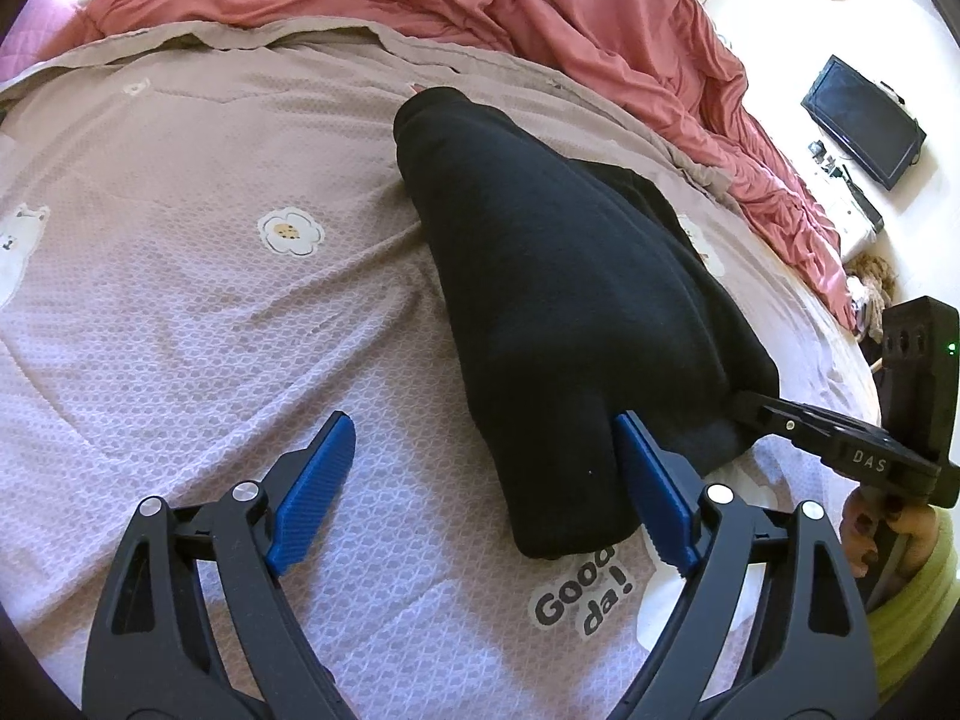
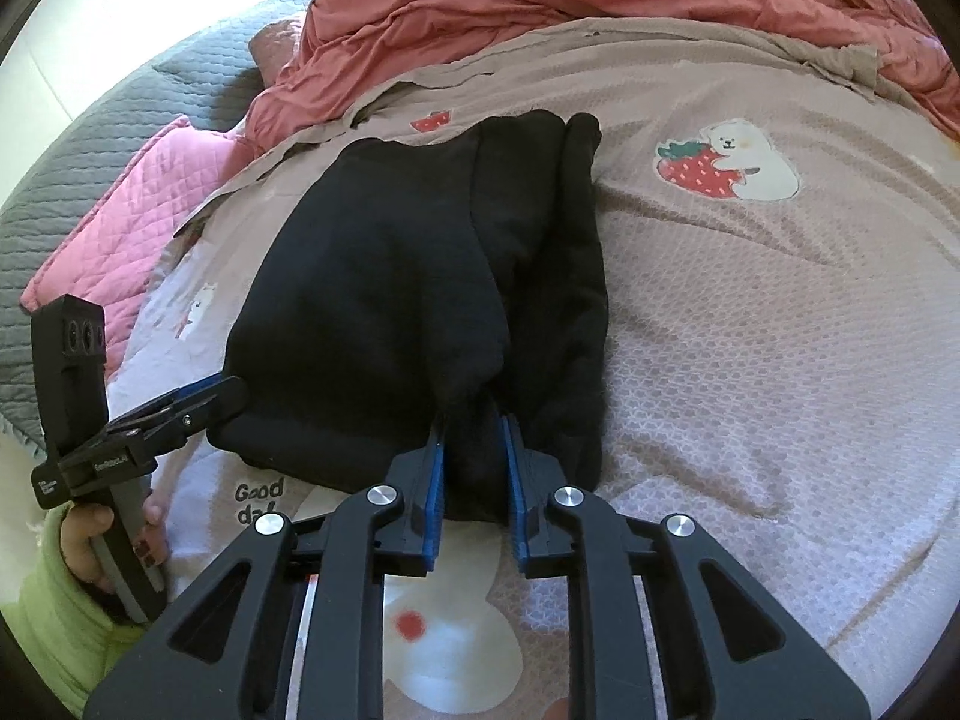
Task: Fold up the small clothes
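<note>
A black garment lies folded lengthwise on the mauve patterned bed cover. My left gripper is open, low over the cover at the garment's near left corner; its right finger touches the cloth's edge. In the right wrist view the garment is a thick folded bundle. My right gripper is shut on a bunch of its near edge. The left gripper shows at the garment's left corner, jaws apart.
A crumpled salmon duvet lies along the far side of the cover. A pink quilted pillow and a grey quilt lie at the left. A dark monitor stands on the floor beyond the bed.
</note>
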{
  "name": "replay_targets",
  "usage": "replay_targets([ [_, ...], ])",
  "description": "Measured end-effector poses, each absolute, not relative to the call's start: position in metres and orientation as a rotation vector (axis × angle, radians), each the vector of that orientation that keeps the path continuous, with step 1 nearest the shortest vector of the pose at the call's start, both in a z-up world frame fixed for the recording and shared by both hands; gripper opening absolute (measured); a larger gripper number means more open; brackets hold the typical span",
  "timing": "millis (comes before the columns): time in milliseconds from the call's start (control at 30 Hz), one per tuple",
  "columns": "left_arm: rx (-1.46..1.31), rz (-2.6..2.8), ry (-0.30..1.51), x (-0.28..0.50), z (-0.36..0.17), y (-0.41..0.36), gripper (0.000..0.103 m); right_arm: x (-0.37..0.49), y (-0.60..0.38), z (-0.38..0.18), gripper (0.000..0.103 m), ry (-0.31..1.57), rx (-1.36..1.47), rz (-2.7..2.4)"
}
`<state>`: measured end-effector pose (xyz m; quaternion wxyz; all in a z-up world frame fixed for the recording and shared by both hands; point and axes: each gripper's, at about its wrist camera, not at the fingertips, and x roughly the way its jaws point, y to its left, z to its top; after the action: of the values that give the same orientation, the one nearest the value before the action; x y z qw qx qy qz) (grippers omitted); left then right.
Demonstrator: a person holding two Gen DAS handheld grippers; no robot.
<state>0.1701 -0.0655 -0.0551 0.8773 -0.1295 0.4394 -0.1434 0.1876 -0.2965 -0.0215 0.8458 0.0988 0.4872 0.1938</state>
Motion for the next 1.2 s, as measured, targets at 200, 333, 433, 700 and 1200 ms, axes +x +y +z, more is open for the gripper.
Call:
replay_targets([
  [200,-0.264,-0.296,0.905,0.166,-0.051,-0.062,0.080,0.180,-0.300,-0.014,0.021,1.029,0.200,0.388],
  [333,-0.254,-0.283,0.896,0.162,-0.045,-0.059,0.080,0.175,-0.307,-0.007,0.034,1.023,0.200,0.368],
  [433,-0.260,-0.269,0.888,0.160,-0.040,-0.054,0.080,0.172,-0.314,-0.003,0.044,1.014,0.206,0.342],
  [700,-0.284,-0.237,0.866,0.154,-0.031,-0.041,0.085,0.168,-0.329,0.005,0.062,0.978,0.241,0.309],
  [1200,-0.321,-0.188,0.871,0.154,-0.034,-0.022,0.093,0.191,-0.319,0.016,0.095,0.933,0.233,0.315],
])
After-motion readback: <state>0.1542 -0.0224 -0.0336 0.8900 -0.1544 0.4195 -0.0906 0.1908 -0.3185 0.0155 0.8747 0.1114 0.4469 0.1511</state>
